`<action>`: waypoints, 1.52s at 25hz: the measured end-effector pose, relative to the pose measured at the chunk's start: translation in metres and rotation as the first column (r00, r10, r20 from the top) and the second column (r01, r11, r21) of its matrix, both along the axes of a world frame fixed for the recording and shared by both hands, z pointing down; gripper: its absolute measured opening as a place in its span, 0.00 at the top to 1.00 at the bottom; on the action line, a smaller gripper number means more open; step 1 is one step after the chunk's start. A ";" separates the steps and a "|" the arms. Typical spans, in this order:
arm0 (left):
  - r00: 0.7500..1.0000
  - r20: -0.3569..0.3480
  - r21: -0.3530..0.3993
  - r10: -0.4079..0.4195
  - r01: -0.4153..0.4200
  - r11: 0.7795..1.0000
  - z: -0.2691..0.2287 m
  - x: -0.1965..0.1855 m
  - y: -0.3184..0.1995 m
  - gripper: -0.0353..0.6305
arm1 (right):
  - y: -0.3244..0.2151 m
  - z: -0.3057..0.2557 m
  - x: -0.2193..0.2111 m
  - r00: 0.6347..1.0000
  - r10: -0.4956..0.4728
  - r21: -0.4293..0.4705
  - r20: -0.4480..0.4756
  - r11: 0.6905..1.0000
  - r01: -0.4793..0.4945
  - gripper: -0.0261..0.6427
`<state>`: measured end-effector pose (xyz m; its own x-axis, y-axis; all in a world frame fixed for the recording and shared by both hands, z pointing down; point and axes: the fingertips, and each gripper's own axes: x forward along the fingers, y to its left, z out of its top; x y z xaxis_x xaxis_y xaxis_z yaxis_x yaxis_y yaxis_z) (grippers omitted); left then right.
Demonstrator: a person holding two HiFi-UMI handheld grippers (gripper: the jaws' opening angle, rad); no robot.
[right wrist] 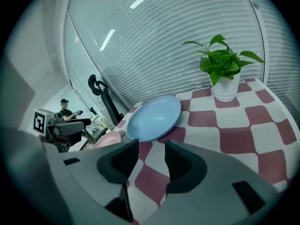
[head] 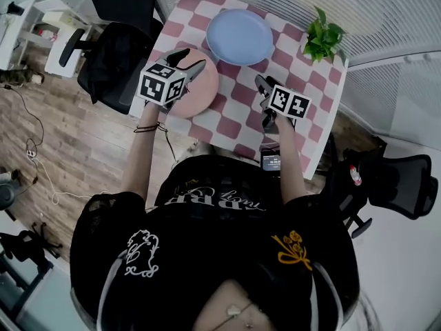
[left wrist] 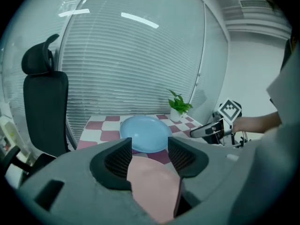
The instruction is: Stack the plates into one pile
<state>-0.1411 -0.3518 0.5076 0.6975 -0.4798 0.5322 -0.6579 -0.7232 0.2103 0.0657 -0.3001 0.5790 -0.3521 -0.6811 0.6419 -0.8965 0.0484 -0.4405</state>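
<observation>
A blue plate (head: 240, 36) lies at the far side of the checkered table (head: 311, 81). A pink plate (head: 205, 92) lies nearer, by the table's left edge. My left gripper (head: 189, 59) hangs over the pink plate's left part, jaws apart. In the left gripper view the pink plate (left wrist: 152, 182) fills the gap between the jaws of the left gripper (left wrist: 150, 149), with the blue plate (left wrist: 145, 132) just beyond. My right gripper (head: 262, 83) stands over the cloth at mid-right. Its jaws are slightly apart around nothing (right wrist: 151, 156), and point toward the blue plate (right wrist: 154, 118).
A potted plant (head: 322, 38) stands at the table's far right corner. A dark phone (head: 272, 161) lies at the near edge. A black office chair (head: 114, 54) is close to the table's left side, and another chair (head: 400, 181) is at the right.
</observation>
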 end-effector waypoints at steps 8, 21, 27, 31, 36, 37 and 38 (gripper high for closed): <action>0.984 0.159 -0.066 0.083 -0.073 0.995 0.040 0.038 -0.075 0.57 | -0.052 0.017 0.038 0.997 0.065 -0.002 0.044 0.998 -0.065 0.73; 0.930 0.345 -0.297 0.127 -0.020 0.955 0.142 0.042 -0.131 0.57 | -0.098 0.068 0.036 0.989 0.085 -0.100 0.117 0.992 -0.073 0.73; 0.922 0.348 -0.290 0.172 -0.069 0.954 0.146 0.050 -0.129 0.67 | -0.102 0.071 0.027 0.984 0.050 -0.092 0.171 0.995 -0.034 0.76; 0.924 0.344 -0.282 0.167 -0.068 0.957 0.143 0.049 -0.126 0.68 | -0.098 0.070 0.026 0.986 0.058 -0.114 0.154 0.993 -0.041 0.78; 0.933 0.321 -0.235 0.164 -0.090 0.968 0.123 0.054 -0.122 0.68 | -0.090 0.054 0.029 0.985 0.080 -0.098 0.155 0.993 -0.065 0.78; 0.937 0.311 -0.225 0.160 -0.091 0.970 0.118 0.055 -0.120 0.68 | -0.088 0.049 0.030 0.984 0.087 -0.091 0.158 0.993 -0.073 0.78; 0.941 0.300 -0.218 0.154 -0.090 0.972 0.112 0.054 -0.118 0.68 | -0.087 0.044 0.030 0.982 0.095 -0.084 0.161 0.993 -0.083 0.79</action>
<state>-0.0867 -0.4698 0.6195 0.5266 -0.2635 0.8083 -0.6229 -0.7667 0.1559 0.0960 -0.3870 0.6229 -0.3977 -0.6657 0.6315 -0.8104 -0.0679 -0.5819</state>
